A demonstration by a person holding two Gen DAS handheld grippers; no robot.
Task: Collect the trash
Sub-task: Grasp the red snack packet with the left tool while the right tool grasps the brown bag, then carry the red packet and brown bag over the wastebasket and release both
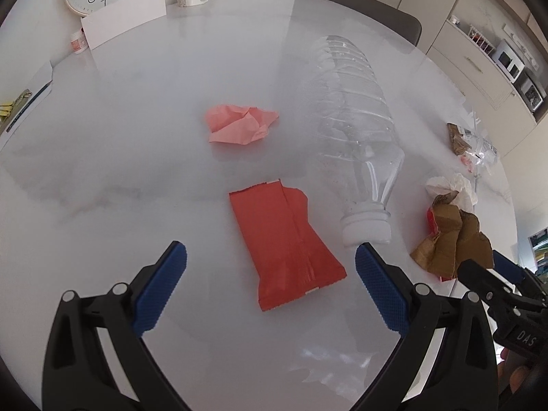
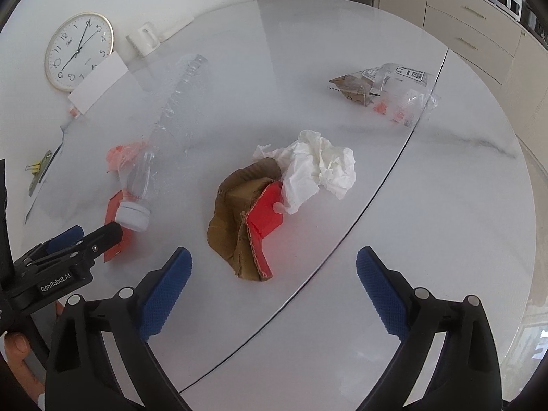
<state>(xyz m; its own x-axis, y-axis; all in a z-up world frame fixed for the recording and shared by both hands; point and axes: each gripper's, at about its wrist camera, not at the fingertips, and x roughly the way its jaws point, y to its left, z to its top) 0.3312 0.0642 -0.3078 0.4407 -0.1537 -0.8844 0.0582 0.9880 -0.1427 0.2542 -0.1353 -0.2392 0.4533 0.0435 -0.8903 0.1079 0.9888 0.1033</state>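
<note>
On white marble table (image 1: 102, 178), red wrapper (image 1: 284, 243), clear bottle (image 1: 356, 130), both jaws wide.

Round wall clock (image 2: 78, 51) leaning behind a white card (image 2: 99, 84), white mug (image 2: 144, 39) beside, yellow binder clip (image 1: 15, 104) at table's (image 2: 411, 222) edge.

A flat red wrapper (image 1: 286, 245), torn open at its far end, lies on the white table beside a clear plastic bottle (image 1: 358, 130) on its side (white cap nearest). Beyond sits a crumpled pink paper (image 1: 239, 123). Apart from these, crushed brown-and-red cardboard (image 2: 246, 219) touches a wadded white tissue (image 2: 318, 167); farther off, a crinkled clear bag (image 2: 387, 89)
</note>
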